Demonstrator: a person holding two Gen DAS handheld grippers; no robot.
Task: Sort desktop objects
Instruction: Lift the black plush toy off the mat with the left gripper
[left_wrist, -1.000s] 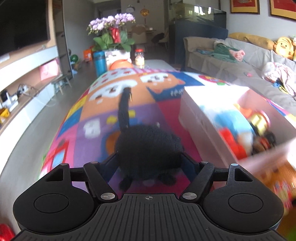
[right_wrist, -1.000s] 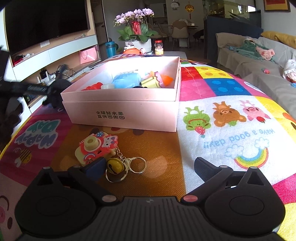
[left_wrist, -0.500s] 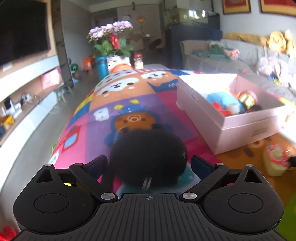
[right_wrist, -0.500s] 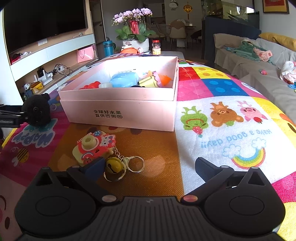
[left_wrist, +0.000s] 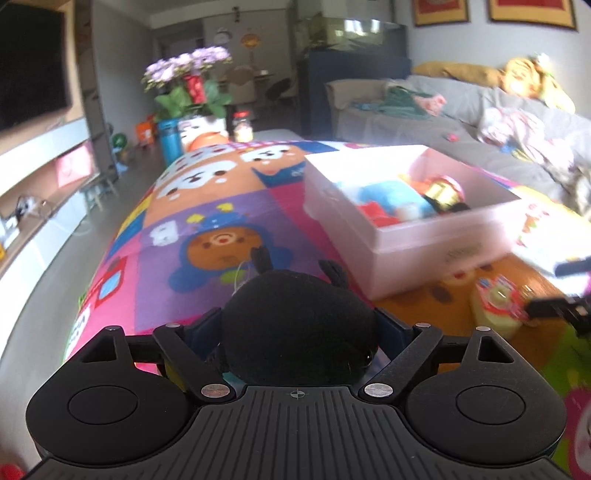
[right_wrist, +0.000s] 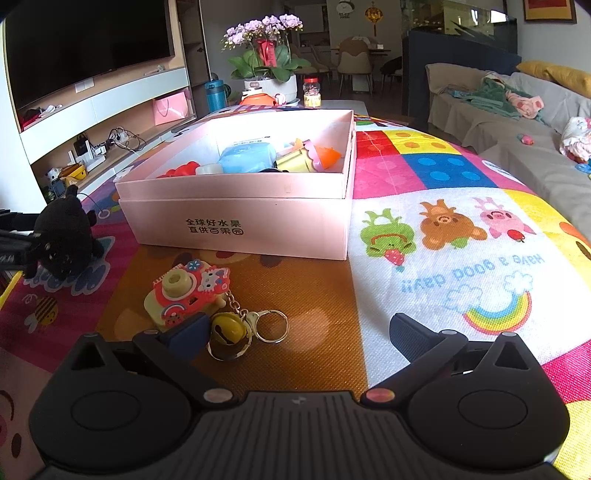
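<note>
- The pink box (right_wrist: 236, 225) stands open on the colourful surface (right_wrist: 443, 266) and already holds several toys: a blue one, a red one, a yellow and orange one. That part of the sorting looks done.
- The black plush toy (left_wrist: 299, 332) is not in the box yet. It sits between the fingers of the left tongs (left_wrist: 299, 334), low over the surface and beside the box's near-left corner.
- The left jaws have just been closing again around the plush; both pads appear to press its sides, so I read it as pinched.
- The camera keychain (right_wrist: 184, 295) with its yellow bell (right_wrist: 229, 332) lies on the surface in front of the box, still unsorted.
- The right tongs (right_wrist: 295, 338) stand spread and empty, the left finger just beside the bell.
- Left to do, in my judgement: plush and keychain into the box.
</note>
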